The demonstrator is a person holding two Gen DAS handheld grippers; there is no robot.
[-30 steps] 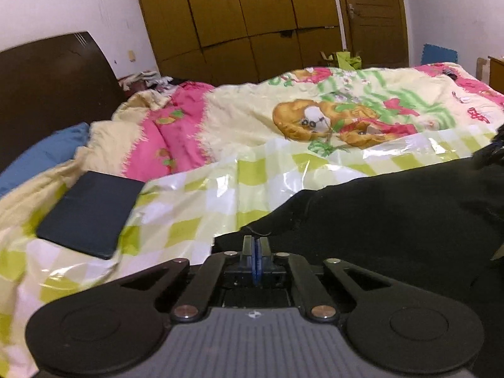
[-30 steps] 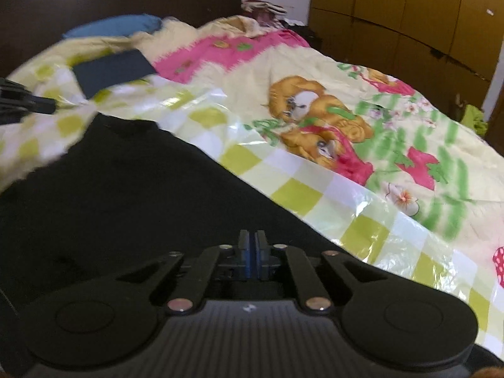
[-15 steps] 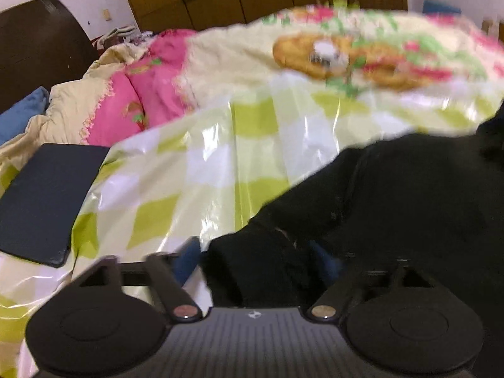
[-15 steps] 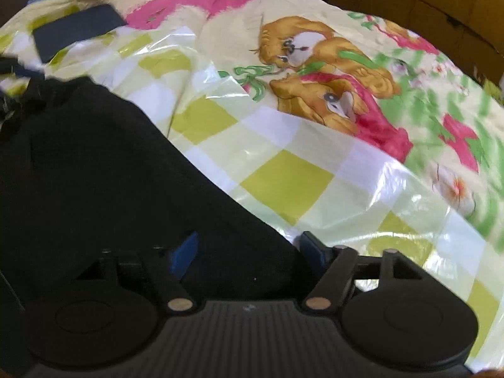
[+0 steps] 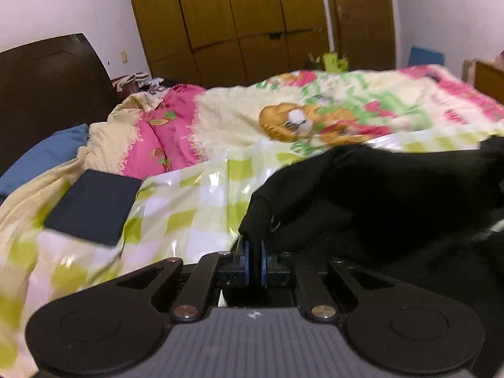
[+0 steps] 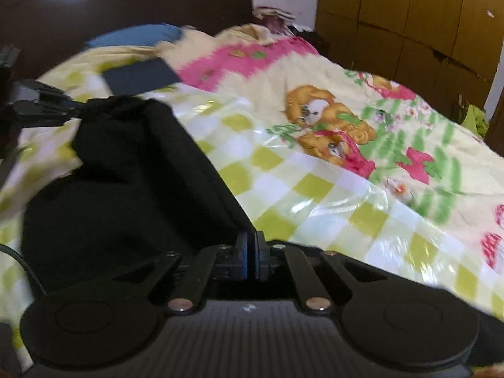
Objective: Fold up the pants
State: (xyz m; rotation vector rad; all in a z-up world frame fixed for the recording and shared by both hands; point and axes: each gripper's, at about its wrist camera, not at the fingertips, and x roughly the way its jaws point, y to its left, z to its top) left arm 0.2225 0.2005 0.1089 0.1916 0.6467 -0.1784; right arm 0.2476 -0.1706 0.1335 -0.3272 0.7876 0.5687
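Observation:
Black pants [image 5: 378, 195] lie on a bed covered by a glossy green-and-white checked sheet [image 5: 189, 208]. My left gripper [image 5: 255, 252] is shut on a bunched corner of the pants and holds it lifted off the sheet. My right gripper [image 6: 251, 249] is shut on the far edge of the same pants [image 6: 132, 189], also raised. In the right wrist view the left gripper [image 6: 63, 108] shows at the far left, pinching the fabric. The cloth hangs folded between the two grippers.
A dark flat rectangular object [image 5: 94, 201] lies on the sheet at the left. A cartoon-print quilt [image 5: 315, 119] and pink bedding cover the far side of the bed. A dark headboard [image 5: 47, 88], a blue pillow [image 5: 41, 157] and wooden wardrobes [image 5: 252, 25] stand behind.
Both grippers opened over the pants' edge, then shut on the fabric and lifted it. The left corner now stands raised above the sheet.

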